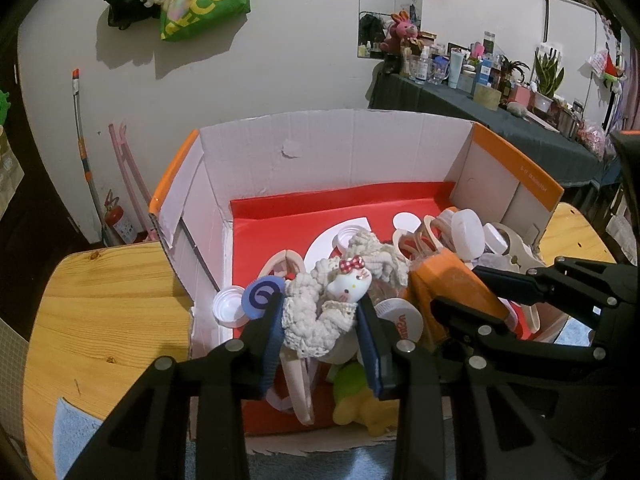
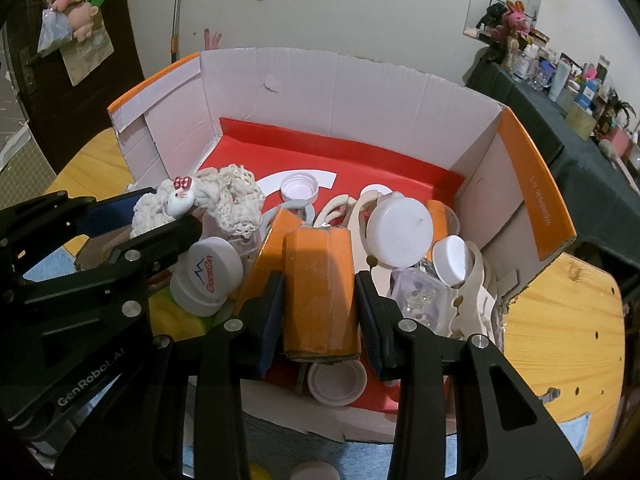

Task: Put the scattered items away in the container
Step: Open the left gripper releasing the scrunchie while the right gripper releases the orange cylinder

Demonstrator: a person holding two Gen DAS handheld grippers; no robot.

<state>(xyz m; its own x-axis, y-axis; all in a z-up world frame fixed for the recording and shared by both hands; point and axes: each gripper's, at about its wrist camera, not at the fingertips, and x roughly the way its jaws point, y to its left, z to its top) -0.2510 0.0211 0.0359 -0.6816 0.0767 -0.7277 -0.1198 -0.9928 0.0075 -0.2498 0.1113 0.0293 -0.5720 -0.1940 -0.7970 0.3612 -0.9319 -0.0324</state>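
Holding caps and clips, box point(image 1: 352, 152) sits open.

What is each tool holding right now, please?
Left tool: closed on the cream scrunchie.
Right tool: closed on the orange block.

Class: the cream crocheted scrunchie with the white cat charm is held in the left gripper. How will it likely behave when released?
The cream crocheted scrunchie bunches between the left gripper pads, so it is probably soft and floppy. Its yarn looks light and unlikely to roll. The hard white cat charm may tip it charm-side down.
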